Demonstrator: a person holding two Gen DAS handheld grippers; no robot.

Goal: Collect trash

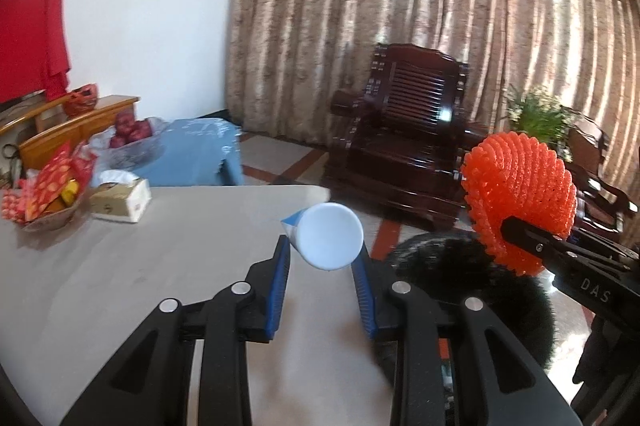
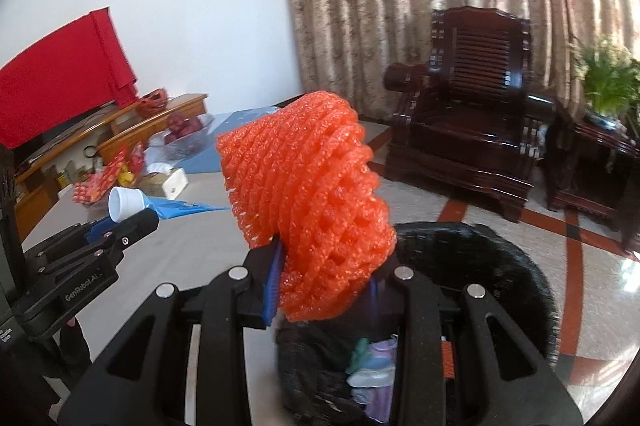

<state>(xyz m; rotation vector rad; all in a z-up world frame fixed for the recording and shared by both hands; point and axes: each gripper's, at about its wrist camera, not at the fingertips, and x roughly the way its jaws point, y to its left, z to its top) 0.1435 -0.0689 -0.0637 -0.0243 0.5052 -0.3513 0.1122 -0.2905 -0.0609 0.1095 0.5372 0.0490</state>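
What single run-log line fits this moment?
left gripper: holds tube | right gripper: holds foam net | bin: below

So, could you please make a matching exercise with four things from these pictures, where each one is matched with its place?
Things:
1. orange foam net
2. blue-and-white tube
3. tissue box
4. black trash bin

Places:
A. lying on the table, beside a bowl of red packets
B. on the floor, beside the table edge
C. between the fingers of the right hand-held gripper
D. between the fingers of the left hand-held gripper

Pairs: 1-C, 2-D, 3-A, 4-B
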